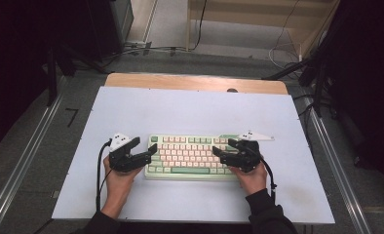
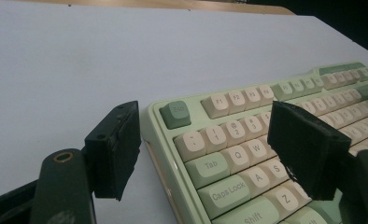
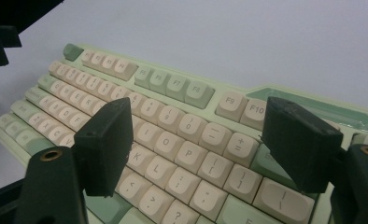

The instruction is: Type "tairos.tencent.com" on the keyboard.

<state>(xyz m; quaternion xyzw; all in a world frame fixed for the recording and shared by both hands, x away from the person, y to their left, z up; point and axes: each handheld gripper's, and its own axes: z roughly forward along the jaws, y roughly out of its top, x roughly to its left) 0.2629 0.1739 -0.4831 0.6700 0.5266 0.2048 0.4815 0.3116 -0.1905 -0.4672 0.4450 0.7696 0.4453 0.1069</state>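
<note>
The mint-and-cream keyboard (image 1: 190, 156) is laid on the white tabletop (image 1: 190, 112) at lower centre of the high view, its long axis left to right. It is flanked by the left hand-held gripper (image 1: 148, 148) and the right hand-held gripper (image 1: 222, 152), each at its near end, equally close, jaws spread and pinching nothing. Whether any jaw touches the case cannot be made out, and the keyboard's right end is hidden behind the right one.

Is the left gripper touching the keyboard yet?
Cannot tell. In the left gripper view the left gripper stands open astride the keyboard at its left edge, one jaw over the mat, one over the keys; no view shows contact or a gap plainly.
</note>
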